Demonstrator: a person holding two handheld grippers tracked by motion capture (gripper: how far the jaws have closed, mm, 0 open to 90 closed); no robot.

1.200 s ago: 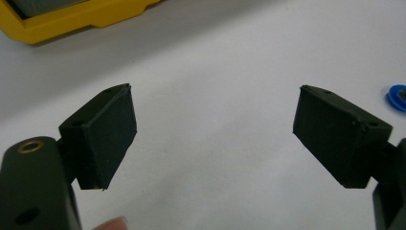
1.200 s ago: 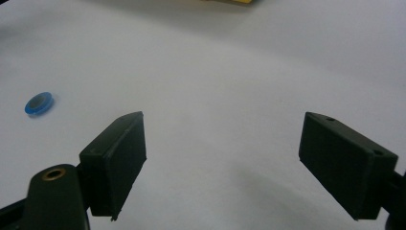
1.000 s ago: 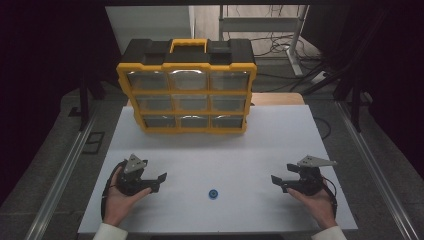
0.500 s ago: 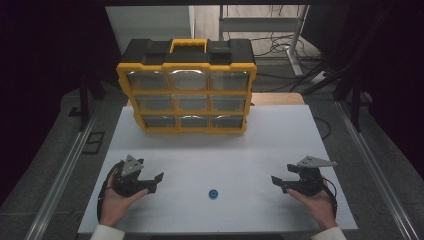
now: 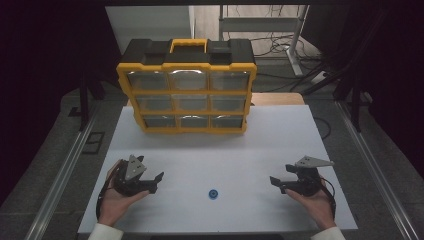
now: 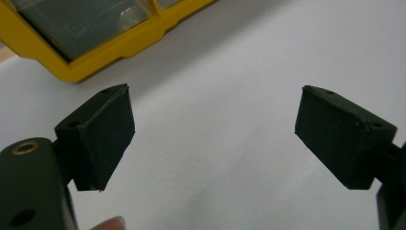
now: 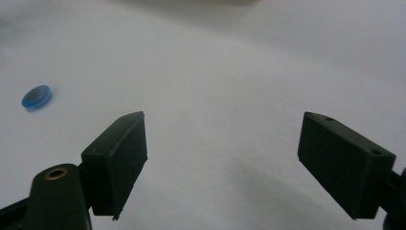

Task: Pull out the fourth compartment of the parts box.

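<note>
A small blue ring (image 5: 213,193) lies on the white table (image 5: 280,140) near its front edge, between my two hands; it sits far left (image 7: 36,96) in the right gripper view. My left gripper (image 5: 156,182) is held at the front left, open and empty, its jaws wide apart (image 6: 215,139) over bare table. My right gripper (image 5: 276,184) is held at the front right, open and empty (image 7: 222,158), pointing toward the ring. A yellow and black organizer case (image 5: 186,87) with clear drawers stands upright at the table's back; its lower corner (image 6: 86,43) is in the left gripper view.
Metal rails (image 5: 65,170) run along both sides of the table. Cables (image 5: 280,50) and a frame leg lie on the floor behind the case. Bare white surface stretches between the case and my hands.
My left gripper has shifted slightly and turned a little toward the table's middle. The right gripper, the ring and the case have stayed put.
</note>
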